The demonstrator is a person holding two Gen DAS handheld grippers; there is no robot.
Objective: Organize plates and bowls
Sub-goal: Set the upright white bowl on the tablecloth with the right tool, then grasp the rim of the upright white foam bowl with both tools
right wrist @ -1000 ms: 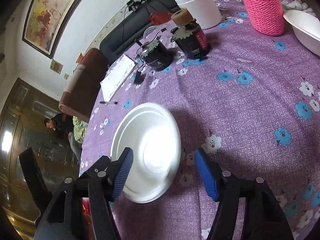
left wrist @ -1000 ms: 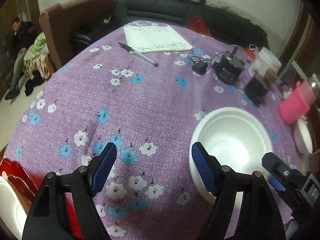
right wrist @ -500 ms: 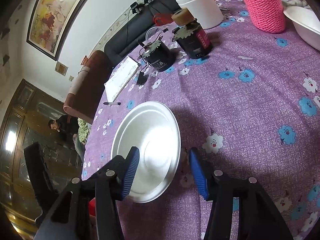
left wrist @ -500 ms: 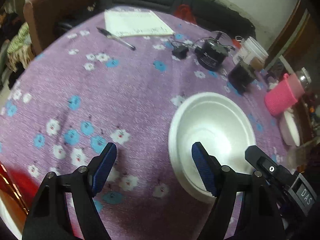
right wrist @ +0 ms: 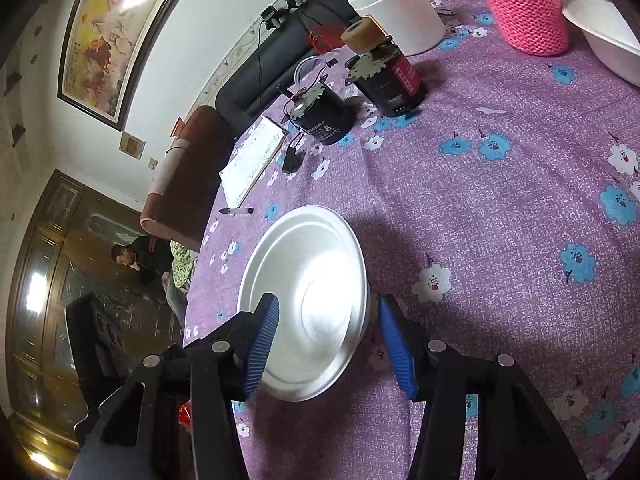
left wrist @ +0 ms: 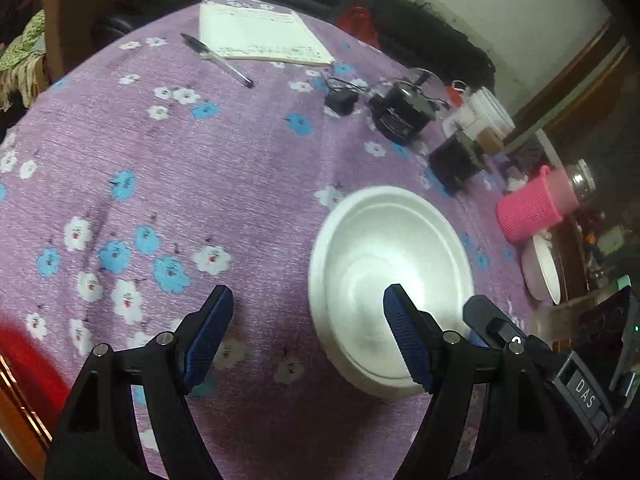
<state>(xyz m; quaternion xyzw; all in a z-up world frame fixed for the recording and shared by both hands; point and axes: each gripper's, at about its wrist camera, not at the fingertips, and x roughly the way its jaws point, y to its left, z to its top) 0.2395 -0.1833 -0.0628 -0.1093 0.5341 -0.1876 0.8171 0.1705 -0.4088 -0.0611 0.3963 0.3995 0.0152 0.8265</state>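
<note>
Left wrist view: we read "DAS" on the right gripper [left wrist: 486, 340] body. Its jaws have just been closing around the white foam bowl's [right wrist: 308, 300] near wall, pads not visibly pressing. Left gripper [left wrist: 308, 336] jaws stand wide apart, holding nothing. Since a second ago this view has tilted downward. Round, smooth bowl sits mid-table on purple floral tablecloth [right wrist: 500, 208].

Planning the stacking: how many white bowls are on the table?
2: one white bowl between the grippers' fingers, another bowl at the table edge beyond the pink knitted holder. More may be hidden.
</note>
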